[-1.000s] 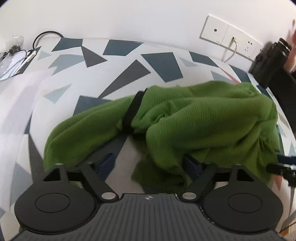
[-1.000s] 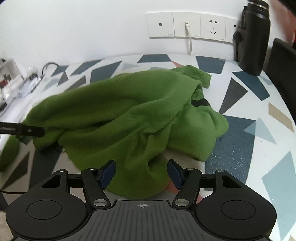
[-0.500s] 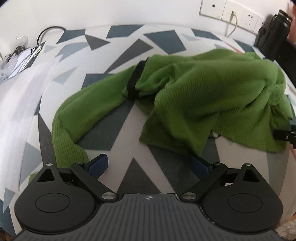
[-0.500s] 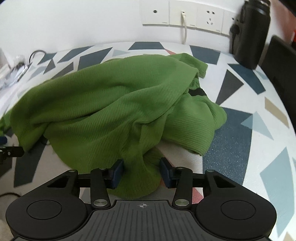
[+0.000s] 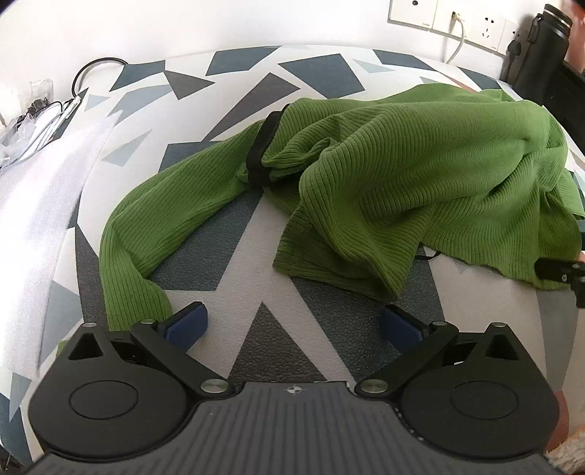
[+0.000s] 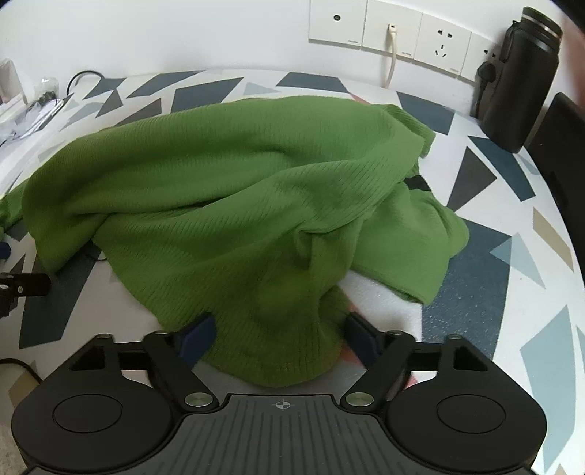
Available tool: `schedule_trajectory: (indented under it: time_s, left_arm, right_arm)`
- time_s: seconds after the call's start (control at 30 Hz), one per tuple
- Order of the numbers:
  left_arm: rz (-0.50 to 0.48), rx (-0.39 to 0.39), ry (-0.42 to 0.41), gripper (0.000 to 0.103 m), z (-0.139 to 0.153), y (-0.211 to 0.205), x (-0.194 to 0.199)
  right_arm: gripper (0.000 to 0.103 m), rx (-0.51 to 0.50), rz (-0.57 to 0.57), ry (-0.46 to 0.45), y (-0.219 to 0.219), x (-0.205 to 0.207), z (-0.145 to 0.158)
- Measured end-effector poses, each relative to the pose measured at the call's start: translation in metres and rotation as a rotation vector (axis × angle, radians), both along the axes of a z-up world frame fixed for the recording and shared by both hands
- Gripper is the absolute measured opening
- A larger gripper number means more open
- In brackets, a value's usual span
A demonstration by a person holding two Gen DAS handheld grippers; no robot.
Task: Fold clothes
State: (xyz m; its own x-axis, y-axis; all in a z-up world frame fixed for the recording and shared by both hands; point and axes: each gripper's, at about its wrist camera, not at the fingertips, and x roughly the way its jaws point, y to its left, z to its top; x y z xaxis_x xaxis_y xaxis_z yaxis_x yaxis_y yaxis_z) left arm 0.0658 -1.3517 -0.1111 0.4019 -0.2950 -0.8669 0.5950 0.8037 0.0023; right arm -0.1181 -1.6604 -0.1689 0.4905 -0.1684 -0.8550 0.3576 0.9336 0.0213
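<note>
- My left gripper [image 5: 294,323] stands spread as wide as it goes, jaws opening the last bit, with only bare tabletop between the blue pads; a second ago green cloth lay against them, so I have let go on this side.
- My right gripper [image 6: 279,334] is opening fast after a brief pinch half a second back; the sweater's lower hem sits between its pads, but they now stand clear of the fabric on both sides, so nothing is clamped.
- The green ribbed sweater [image 5: 420,175] lies in a loose, rumpled heap in the middle of the patterned table [image 5: 256,91], its body bunched and draped over itself.
- One sleeve [image 5: 153,234] trails out toward my left gripper, its cuff ending just beside the left pad; a black band [image 5: 261,149] crosses the cloth where sleeve meets body.
- In the right wrist view, a second fold of the sweater spills to the right, over a strip of white foam [image 6: 376,292] that shows beneath it.
- With both releases, the garment has dropped back onto the table, unfolded: no crease is set, and I judge the folding barely begun. Spreading it flat looks like the next need.
- Beyond the cloth: wall sockets [image 6: 391,33] with a white cable plugged in, a black bottle [image 6: 519,80] at the far right corner, and a tangle of cables [image 5: 44,109] at the far left edge.
</note>
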Motion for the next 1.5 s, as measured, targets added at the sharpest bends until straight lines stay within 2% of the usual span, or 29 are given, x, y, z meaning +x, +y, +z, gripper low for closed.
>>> schedule_trajectory:
  time_s: [0.07, 0.43, 0.67, 0.83, 0.9, 0.97, 1.03, 1.07, 1.1, 1.17, 1.23, 1.27, 1.3, 1.33, 1.37, 1.43, 1.5]
  left_arm:
    - [0.001, -0.006, -0.007, 0.103, 0.000, 0.001, -0.001]
    - [0.002, -0.027, -0.036, 0.103, -0.001, 0.004, -0.006]
    - [-0.035, -0.022, -0.038, 0.103, -0.001, 0.005, -0.007]
    - [-0.082, 0.007, -0.003, 0.102, 0.002, 0.002, 0.000]
    - [-0.129, -0.009, -0.020, 0.099, 0.008, 0.002, -0.004]
    - [-0.174, -0.073, -0.048, 0.099, 0.019, 0.004, -0.010]
    - [-0.218, -0.137, -0.067, 0.099, 0.029, 0.002, -0.014]
    - [-0.236, -0.141, -0.076, 0.099, 0.030, -0.002, -0.014]
    - [-0.251, -0.129, -0.090, 0.097, 0.030, -0.008, -0.015]
    - [-0.269, -0.095, -0.114, 0.083, 0.023, -0.019, -0.013]
    - [-0.276, -0.055, -0.106, 0.048, 0.013, -0.026, -0.008]
    - [-0.276, -0.052, -0.092, 0.044, 0.010, -0.027, -0.005]
    - [-0.274, -0.075, -0.075, 0.032, 0.011, -0.025, -0.003]
    - [-0.272, -0.099, -0.066, 0.015, 0.015, -0.023, -0.002]
    - [-0.269, -0.118, -0.066, 0.015, 0.019, -0.019, 0.000]
    - [-0.241, -0.169, -0.079, 0.013, 0.031, -0.009, 0.003]
    - [-0.186, -0.252, -0.076, 0.013, 0.046, 0.005, 0.007]
  right_arm:
    - [0.102, 0.010, 0.011, 0.019, 0.003, 0.002, -0.003]
    - [0.102, -0.005, -0.018, -0.016, 0.007, -0.002, -0.008]
    - [0.102, -0.011, -0.032, -0.048, 0.008, -0.009, -0.009]
    - [0.101, 0.056, -0.032, -0.038, 0.003, -0.019, -0.003]
    - [0.092, 0.106, -0.073, -0.089, -0.006, -0.030, 0.002]
    - [0.075, 0.153, -0.120, -0.135, -0.016, -0.040, 0.007]
    - [0.064, 0.174, -0.135, -0.147, -0.024, -0.042, 0.007]
    - [0.057, 0.177, -0.133, -0.147, -0.026, -0.042, 0.007]
    - [0.055, 0.170, -0.122, -0.143, -0.024, -0.040, 0.006]
    - [0.054, 0.126, -0.082, -0.136, -0.016, -0.034, 0.005]
    - [0.051, 0.073, -0.038, -0.130, -0.006, -0.026, 0.004]
    - [0.043, 0.047, -0.025, -0.123, -0.002, -0.023, 0.004]
    - [0.035, 0.021, -0.013, -0.116, 0.002, -0.021, 0.003]
    - [0.020, 0.005, -0.007, -0.110, 0.002, -0.020, 0.004]
    - [0.004, 0.007, -0.010, -0.107, 0.000, -0.023, 0.005]
    - [0.003, 0.013, -0.018, -0.104, -0.005, -0.029, 0.007]
    - [0.002, 0.033, -0.053, -0.108, -0.014, -0.043, 0.012]
